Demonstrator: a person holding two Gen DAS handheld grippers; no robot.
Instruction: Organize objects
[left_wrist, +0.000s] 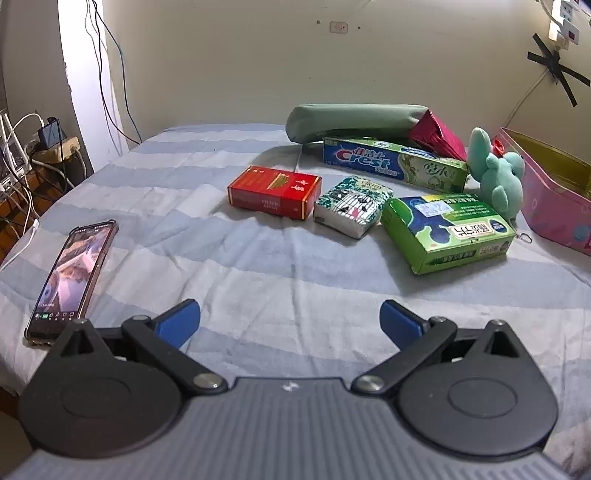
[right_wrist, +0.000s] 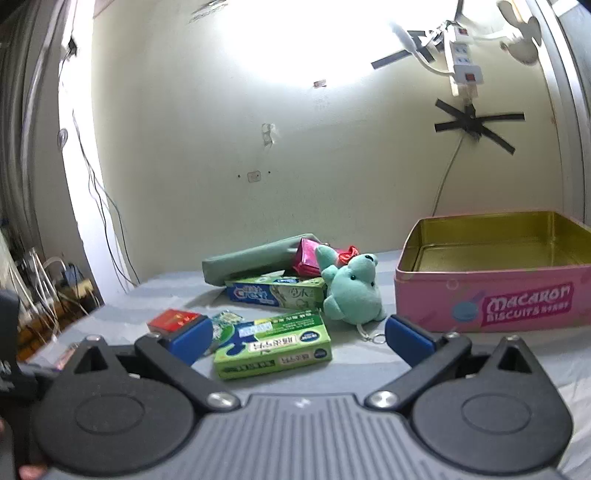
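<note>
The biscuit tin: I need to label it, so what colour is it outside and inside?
The biscuit tin is pink outside, gold inside; the right wrist view shows it best.

Phone (left_wrist: 72, 278) flat on striped sheet (left_wrist: 258, 266), near L edge, screen lit, clear case. Cables + chargers (left_wrist: 44, 147) piled off bed at L, by wall. Black tape cross (right_wrist: 476, 123) on wall (right_wrist: 221, 147), cord hanging from it. White power strip (right_wrist: 463, 55) taped above tape cross. Small white wall plate (left_wrist: 338, 27) mid-wall.
</note>
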